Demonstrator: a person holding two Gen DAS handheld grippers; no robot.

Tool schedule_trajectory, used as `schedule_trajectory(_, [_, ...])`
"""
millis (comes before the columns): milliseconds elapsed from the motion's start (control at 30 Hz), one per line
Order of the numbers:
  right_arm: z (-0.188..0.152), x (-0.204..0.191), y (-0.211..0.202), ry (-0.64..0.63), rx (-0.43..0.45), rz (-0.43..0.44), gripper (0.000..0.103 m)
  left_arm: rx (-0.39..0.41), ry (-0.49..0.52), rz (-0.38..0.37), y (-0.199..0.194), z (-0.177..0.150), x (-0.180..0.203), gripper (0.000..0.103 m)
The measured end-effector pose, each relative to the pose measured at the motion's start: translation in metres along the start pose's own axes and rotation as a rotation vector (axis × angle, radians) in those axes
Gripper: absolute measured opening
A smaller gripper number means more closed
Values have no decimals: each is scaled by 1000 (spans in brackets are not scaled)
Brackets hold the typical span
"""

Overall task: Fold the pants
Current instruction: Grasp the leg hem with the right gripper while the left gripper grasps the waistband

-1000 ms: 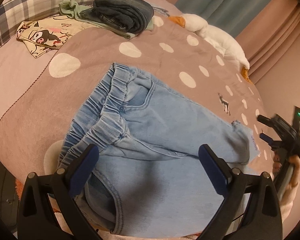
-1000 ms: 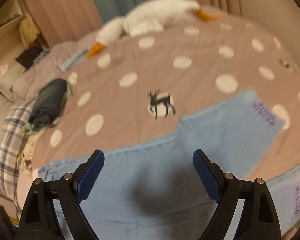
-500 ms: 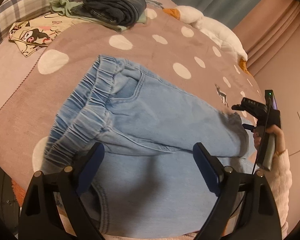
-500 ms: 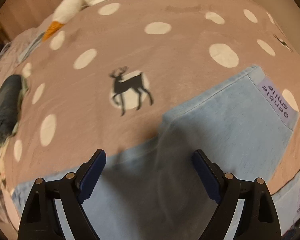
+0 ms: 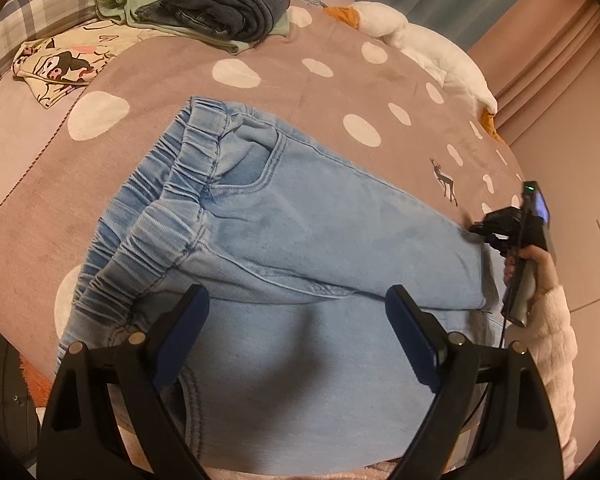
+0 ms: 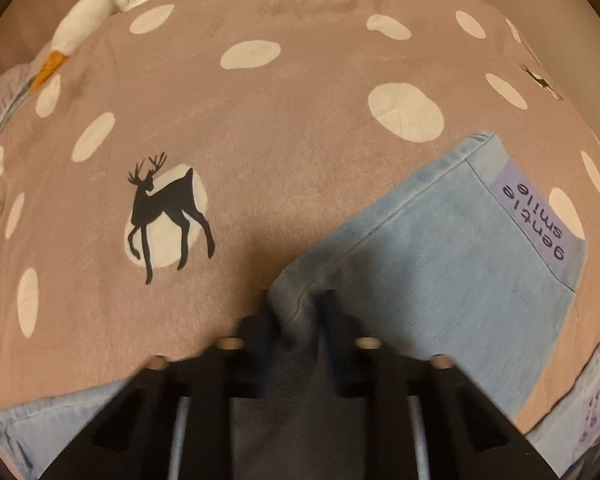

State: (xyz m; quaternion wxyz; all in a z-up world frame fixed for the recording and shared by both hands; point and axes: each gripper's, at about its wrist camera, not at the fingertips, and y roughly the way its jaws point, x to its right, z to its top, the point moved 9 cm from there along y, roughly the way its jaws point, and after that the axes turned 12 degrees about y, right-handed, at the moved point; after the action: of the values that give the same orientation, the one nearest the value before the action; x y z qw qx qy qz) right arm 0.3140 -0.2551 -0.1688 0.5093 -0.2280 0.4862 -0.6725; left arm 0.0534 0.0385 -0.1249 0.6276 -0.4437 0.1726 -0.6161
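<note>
Light blue jeans (image 5: 300, 240) with an elastic waistband lie flat on the dotted brown blanket (image 5: 260, 92), one leg laid partly over the other. My left gripper (image 5: 296, 332) is open and empty, hovering above the crotch area near the waistband. My right gripper (image 6: 300, 312) is shut on a pinch of the upper leg's edge (image 6: 296, 300), short of the hem with its purple "gentle smile" label (image 6: 536, 224). It also shows in the left wrist view (image 5: 496, 232) at the far end of the leg.
A folded stack of dark jeans and green clothes (image 5: 220, 4), a cartoon-print cloth (image 5: 56, 68) and a plaid pillow (image 5: 40, 4) lie at the bed's head. A white goose plush (image 5: 428, 52) lies along the far side. A wall is at the right.
My right gripper dropped onto the upper leg's edge and closed on the fabric. My left gripper stayed open and shifted slightly over the waist area.
</note>
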Motion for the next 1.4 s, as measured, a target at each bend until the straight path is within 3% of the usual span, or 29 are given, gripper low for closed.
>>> schedule_trajectory(67, [-3,4,-24,9,43,88,10,11,-4,-13,-2,2,2,90])
schedule_trajectory(233, [-33,33,-125,66,210,401,9,33,-33,-74,-4,12,15,90])
schedule_trajectory(333, [-70,64,-156,80,291,466,9,21,-49,-128,1,19,27,90])
schedule_trajectory(500, [-131,102,-133,94,232,444,9,-27,-64,-170,20,39,48,90])
schedule_trajectory(667, [-151,115,-103,49,174,358,9,-42,-73,-223,34,67,69,89])
schedule_trajectory(767, [-151,115,-104,46,183,351,9,-91,-62,-173,55,73,72,83])
schedule_trajectory(933, [-156,114,-107,30,191,346,9,-189,-84,-158,89,62,65,22])
schedule_trajectory(1033, [-159,117,-109,33,189,355,9,-123,-46,-179,66,52,65,14])
schedule_trajectory(1200, [-156,125,-127,26,218,351,9,-30,31,-273,-7,9,66,14])
schedule_trajectory(1400, [-164,132,-119,2,193,286,9,-117,72,-254,-15,-79,49,12])
